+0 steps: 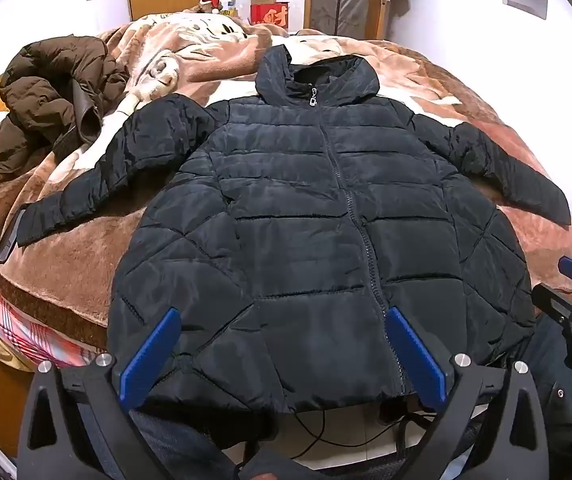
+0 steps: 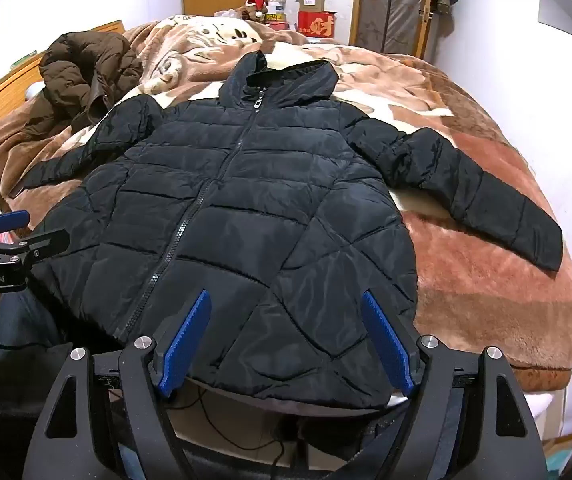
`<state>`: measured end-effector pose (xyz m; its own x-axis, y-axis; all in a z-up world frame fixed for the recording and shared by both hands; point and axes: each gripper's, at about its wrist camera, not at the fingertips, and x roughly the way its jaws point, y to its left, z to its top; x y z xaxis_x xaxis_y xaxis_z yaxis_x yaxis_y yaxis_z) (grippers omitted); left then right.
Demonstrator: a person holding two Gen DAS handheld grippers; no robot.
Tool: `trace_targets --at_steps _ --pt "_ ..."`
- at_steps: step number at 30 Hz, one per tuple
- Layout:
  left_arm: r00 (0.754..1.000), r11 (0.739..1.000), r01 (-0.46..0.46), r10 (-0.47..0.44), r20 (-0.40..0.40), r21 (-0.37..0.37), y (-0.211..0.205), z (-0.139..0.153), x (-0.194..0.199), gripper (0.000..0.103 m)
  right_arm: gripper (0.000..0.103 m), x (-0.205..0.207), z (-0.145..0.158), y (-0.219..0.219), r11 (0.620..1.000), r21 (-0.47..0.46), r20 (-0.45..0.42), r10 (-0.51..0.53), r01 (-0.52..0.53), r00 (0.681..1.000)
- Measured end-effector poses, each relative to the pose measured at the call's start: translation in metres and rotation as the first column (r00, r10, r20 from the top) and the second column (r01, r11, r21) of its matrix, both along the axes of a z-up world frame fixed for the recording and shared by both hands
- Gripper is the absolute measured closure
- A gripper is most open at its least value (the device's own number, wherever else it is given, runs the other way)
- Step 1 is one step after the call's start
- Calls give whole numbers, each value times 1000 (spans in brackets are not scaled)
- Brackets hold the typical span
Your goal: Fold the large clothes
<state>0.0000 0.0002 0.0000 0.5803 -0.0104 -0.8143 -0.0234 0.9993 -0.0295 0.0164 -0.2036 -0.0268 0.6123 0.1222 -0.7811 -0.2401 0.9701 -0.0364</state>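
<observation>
A black quilted hooded jacket (image 1: 306, 216) (image 2: 238, 216) lies flat and zipped on the bed, front up, hood at the far end, both sleeves spread out to the sides. My left gripper (image 1: 282, 316) hovers open over the jacket's near hem, left of the zip, nothing between its blue pads. My right gripper (image 2: 286, 300) stands open above the hem's right part, also holding nothing. The right gripper (image 1: 566, 280) shows at the right edge of the left wrist view, and the left gripper (image 2: 10, 224) at the left edge of the right wrist view.
A brown fleece blanket (image 1: 86, 272) (image 2: 486, 280) covers the bed. A crumpled brown puffer coat (image 1: 54, 92) (image 2: 82, 76) lies at the far left. A dark flat object (image 1: 6, 244) sits by the left cuff. Boxes (image 1: 266, 8) and a wardrobe stand behind. Cables (image 1: 318, 436) hang below the bed's front edge.
</observation>
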Motion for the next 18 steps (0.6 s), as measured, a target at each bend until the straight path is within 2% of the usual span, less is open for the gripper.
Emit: trace_targets --at_steps 18 --pt "1000 1000 -3 3 -11 -3 1 -4 1 0 26 0 0 1 1000 -10 -3 -2 2 1000"
